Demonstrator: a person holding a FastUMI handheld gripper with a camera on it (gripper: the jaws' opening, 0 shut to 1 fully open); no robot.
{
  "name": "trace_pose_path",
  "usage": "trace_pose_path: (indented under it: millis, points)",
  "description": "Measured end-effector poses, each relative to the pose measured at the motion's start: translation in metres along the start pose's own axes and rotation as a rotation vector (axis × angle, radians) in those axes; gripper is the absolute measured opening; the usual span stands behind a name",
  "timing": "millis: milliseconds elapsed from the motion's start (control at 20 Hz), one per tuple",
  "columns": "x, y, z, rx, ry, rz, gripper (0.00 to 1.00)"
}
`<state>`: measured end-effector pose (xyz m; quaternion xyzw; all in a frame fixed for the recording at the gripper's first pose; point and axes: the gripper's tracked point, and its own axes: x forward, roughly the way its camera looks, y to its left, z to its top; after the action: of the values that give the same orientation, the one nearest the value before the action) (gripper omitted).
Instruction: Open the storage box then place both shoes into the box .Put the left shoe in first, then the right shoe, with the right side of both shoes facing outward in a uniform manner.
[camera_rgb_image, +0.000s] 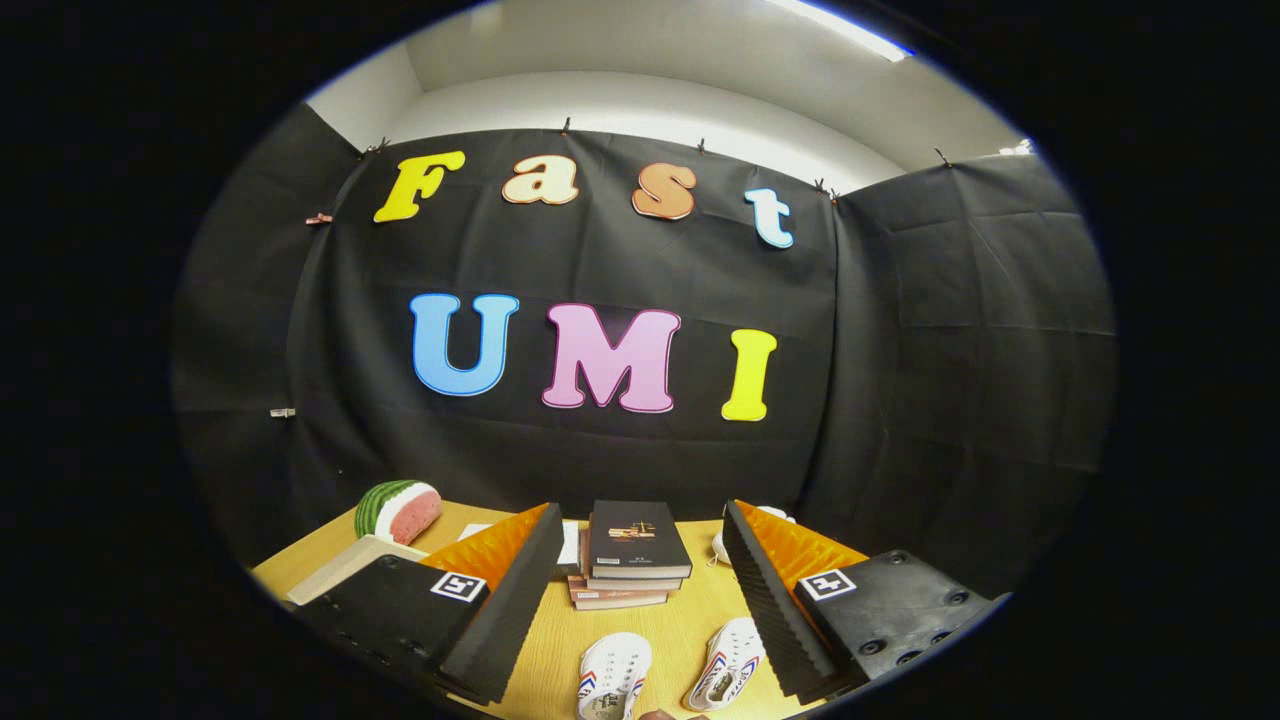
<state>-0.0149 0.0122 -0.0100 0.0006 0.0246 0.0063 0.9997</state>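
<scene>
**White shoes between spread fingers**

White canvas with red and blue side stripes: two shoes lie on the wooden table (660, 625), in the gap between the fingers. The left shoe (612, 675) lies near the middle of the gap, toe toward 12 o'clock. The right shoe (728, 672) lies at its 3 o'clock, just beside the right finger's inner edge, toe tilted toward 1 o'clock. A strip of bare wood parts the two.

The gripper (640, 580) is wide apart and holds nothing; neither finger touches a shoe. The left finger (505, 600) has more bare table between its inner face and the nearer shoe than the right finger (770, 600) has.

At 12 o'clock from the shoes, beyond an open band of table, stands a stack of books (632, 560) with a dark cover on top, its near edge set between the fingertips. Something white (718, 545) peeps out just right of the stack, partly hidden by the right finger; I cannot tell what it is. At 10 o'clock, past the left finger, a watermelon slice (398, 510) sits near the table's far edge, and a pale flat board or tray (345, 568) lies close in front of it.
</scene>
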Motion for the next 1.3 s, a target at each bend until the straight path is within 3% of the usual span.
trace_pose_path:
  millis: [350,600,750,1050,1300]
  points:
    - [-0.009,0.011,-0.004,-0.001,0.015,0.014,0.97]
    - [-0.009,0.03,-0.022,0.067,0.124,0.083,0.97]
    - [-0.009,0.058,-0.049,0.179,0.266,0.184,0.98]
    - [-0.025,0.12,-0.143,0.407,0.691,0.393,0.99]
    - [-0.05,0.16,-0.205,0.558,0.981,0.52,0.98]
